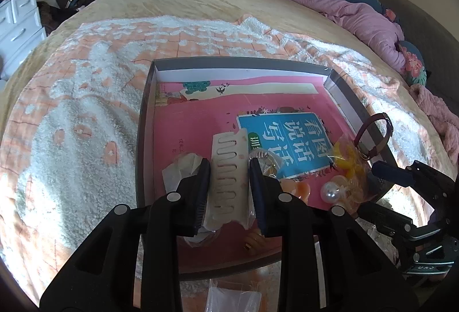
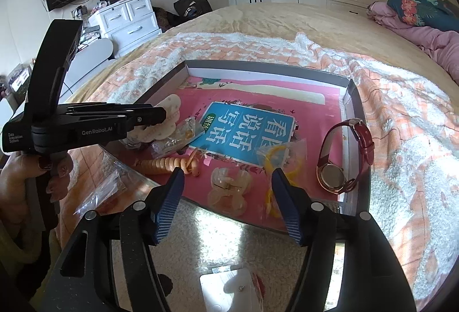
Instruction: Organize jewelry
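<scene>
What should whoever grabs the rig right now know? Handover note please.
Left hand-held gripper: shut on the cream hair clip, held above the near-left part of the box.
Right hand-held gripper: open, holding nothing, at the box's near edge.
In the box: red watch by the right wall, clear claw clip, yellow bands in a bag, coiled hair tie, pearl piece.
Outside, near side: small bags.
Left: set the clip down, bring in the bags.
</scene>
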`<move>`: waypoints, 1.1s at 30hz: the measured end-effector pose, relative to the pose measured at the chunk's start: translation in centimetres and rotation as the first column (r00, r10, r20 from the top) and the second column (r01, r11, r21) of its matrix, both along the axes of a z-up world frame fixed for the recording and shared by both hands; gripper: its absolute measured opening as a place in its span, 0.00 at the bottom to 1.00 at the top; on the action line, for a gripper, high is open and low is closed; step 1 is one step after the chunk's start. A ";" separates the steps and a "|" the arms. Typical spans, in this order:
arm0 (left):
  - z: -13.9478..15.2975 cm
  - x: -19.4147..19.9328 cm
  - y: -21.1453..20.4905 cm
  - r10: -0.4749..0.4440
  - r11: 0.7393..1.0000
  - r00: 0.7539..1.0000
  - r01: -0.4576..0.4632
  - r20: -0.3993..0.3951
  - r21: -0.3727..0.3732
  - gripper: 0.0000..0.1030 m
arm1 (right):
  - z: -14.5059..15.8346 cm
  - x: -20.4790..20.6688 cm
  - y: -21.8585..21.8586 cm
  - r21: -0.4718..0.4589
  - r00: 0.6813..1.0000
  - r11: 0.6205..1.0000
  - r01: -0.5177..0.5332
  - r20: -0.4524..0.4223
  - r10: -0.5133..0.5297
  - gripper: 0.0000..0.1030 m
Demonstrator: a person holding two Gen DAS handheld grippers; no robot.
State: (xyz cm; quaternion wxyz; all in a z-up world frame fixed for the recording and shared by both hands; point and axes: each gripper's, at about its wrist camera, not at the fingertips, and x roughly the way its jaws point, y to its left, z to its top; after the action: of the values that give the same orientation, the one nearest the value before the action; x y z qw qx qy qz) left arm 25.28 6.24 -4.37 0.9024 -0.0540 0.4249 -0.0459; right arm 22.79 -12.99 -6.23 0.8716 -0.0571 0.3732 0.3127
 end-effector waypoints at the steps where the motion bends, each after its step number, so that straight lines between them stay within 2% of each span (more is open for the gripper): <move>1: 0.0 0.0 0.0 0.001 1.000 1.000 -0.001 0.000 0.000 0.20 | 0.1 -0.1 -0.2 0.004 1.000 1.000 0.006 0.003 -0.006 0.64; 6: 0.3 -0.3 0.1 0.002 1.000 1.000 -0.002 0.007 -0.003 0.30 | 0.8 -0.9 -0.8 0.026 1.000 0.999 0.024 0.014 -0.024 0.70; 13: 1.5 -2.1 0.5 0.029 0.999 0.999 -0.028 0.031 -0.021 0.56 | 2.5 -2.5 -2.2 0.067 0.997 0.996 0.054 0.048 -0.058 0.82; 17: 2.8 -3.5 0.9 0.057 0.998 0.997 -0.055 0.060 -0.040 0.75 | 3.7 -3.5 -2.8 0.077 0.995 0.995 0.061 0.072 -0.067 0.86; 19: 3.4 -4.2 0.8 0.062 0.997 0.996 -0.060 0.068 -0.040 0.79 | 4.2 -4.1 -3.1 0.081 0.994 0.995 0.065 0.083 -0.071 0.87; 20: 3.7 -4.7 0.8 0.066 0.997 0.995 -0.063 0.076 -0.038 0.86 | 4.4 -4.4 -3.2 0.083 0.994 0.995 0.063 0.086 -0.071 0.87; 21: 4.1 -5.2 0.7 0.071 0.997 0.994 -0.068 0.088 -0.035 0.90 | 4.5 -4.7 -3.4 0.084 0.993 0.994 0.063 0.090 -0.071 0.87; 26: 5.5 -7.6 0.4 0.077 0.997 0.989 -0.073 0.123 -0.038 0.91 | 5.6 -6.3 -4.0 0.093 0.990 0.993 0.068 0.116 -0.079 0.88; 28: 5.9 -8.5 0.2 0.079 0.997 0.988 -0.076 0.131 -0.034 0.91 | 5.9 -7.0 -4.4 0.101 0.988 0.992 0.071 0.129 -0.084 0.93; 33: 6.8 -10.4 -0.3 0.075 0.997 0.986 -0.073 0.147 -0.021 0.91 | 6.8 -8.6 -5.2 0.114 0.985 0.991 0.071 0.151 -0.088 0.93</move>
State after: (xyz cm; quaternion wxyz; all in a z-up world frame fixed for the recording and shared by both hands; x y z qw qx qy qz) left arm 14.84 5.93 2.47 0.9321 -0.0730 0.3542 -0.0196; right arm 14.15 -18.22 0.54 0.9116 -0.0191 0.2886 0.2920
